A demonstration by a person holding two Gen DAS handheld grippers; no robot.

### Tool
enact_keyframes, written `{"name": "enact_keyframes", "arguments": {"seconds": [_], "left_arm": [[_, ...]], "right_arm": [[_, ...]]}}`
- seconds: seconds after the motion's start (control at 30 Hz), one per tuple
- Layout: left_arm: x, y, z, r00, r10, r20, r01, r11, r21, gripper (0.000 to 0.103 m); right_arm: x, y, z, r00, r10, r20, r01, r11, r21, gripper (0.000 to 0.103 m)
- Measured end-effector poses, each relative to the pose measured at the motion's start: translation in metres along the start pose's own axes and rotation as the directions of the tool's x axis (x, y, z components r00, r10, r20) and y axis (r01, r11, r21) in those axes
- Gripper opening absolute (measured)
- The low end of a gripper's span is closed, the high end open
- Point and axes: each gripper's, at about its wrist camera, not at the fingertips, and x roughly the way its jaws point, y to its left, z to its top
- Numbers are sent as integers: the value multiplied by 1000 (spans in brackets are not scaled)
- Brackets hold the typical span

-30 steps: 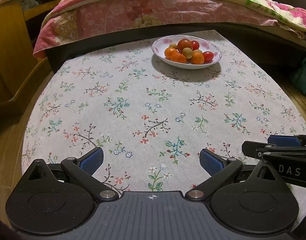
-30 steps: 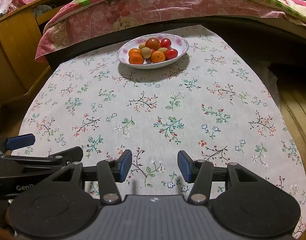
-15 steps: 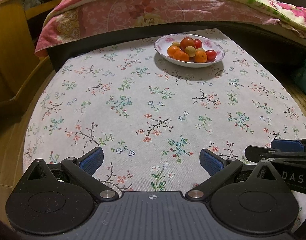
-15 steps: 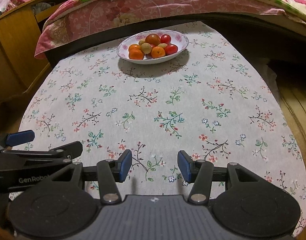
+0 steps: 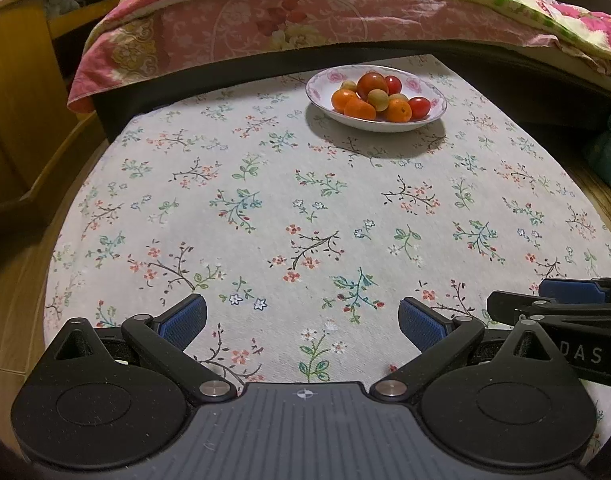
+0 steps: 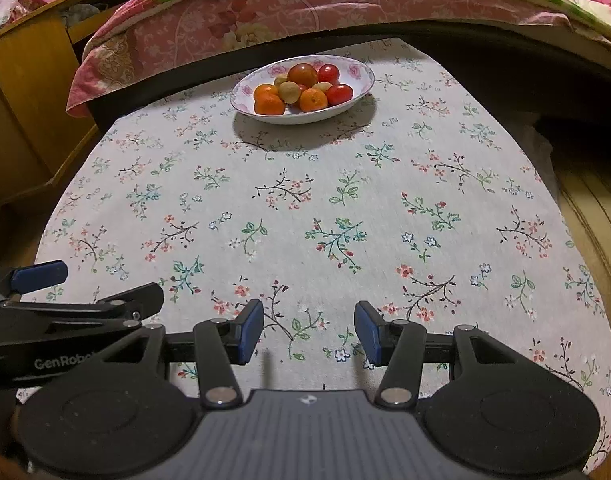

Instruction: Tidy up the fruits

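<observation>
Presently, both grippers are hovering over the near edge of the table (image 5: 265, 200), which is lying under a floral cloth, and both are pointing down and forward toward the plate (image 5: 433, 114) at the far end. The left gripper (image 5: 301, 320) is standing wide open with nothing between its blue pads; the right gripper (image 6: 308, 330) is standing partly open, its pads narrower apart, and is likewise holding nothing. Each is showing at the edge of the other's view, so the two are sitting side by side, well apart from the fruit.

The fruits (image 6: 301, 88) are all lying heaped in the plate: orange citrus at the front, red tomato-like pieces behind and to the right, pale yellowish ones between. In my judgement the piling is keeping the round pieces from rolling off, and the bare cloth is suggesting that gathering is largely done; the grippers appear to be idling clear of the plate.

Several points are remaining uncertain. The pieces at the bottom of the heap are hiding under the upper ones, so no count is possible. The person's hands are out of frame. The bedding (image 5: 305, 20) beyond is overhanging a dark gap whose contents are not making themselves out, and the wooden cabinet (image 6: 21, 92) on the left is being cut off by the frame.
</observation>
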Motion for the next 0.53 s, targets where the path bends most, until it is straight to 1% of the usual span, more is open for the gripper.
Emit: {"name": "enact_keyframes", "arguments": {"seconds": [0.53], "left_arm": [[1,2,-1,1000,0,0,0,1000,-4,103]], "right_arm": [[2,-1,0,1000,1,-2,-1,1000,2,49]]}}
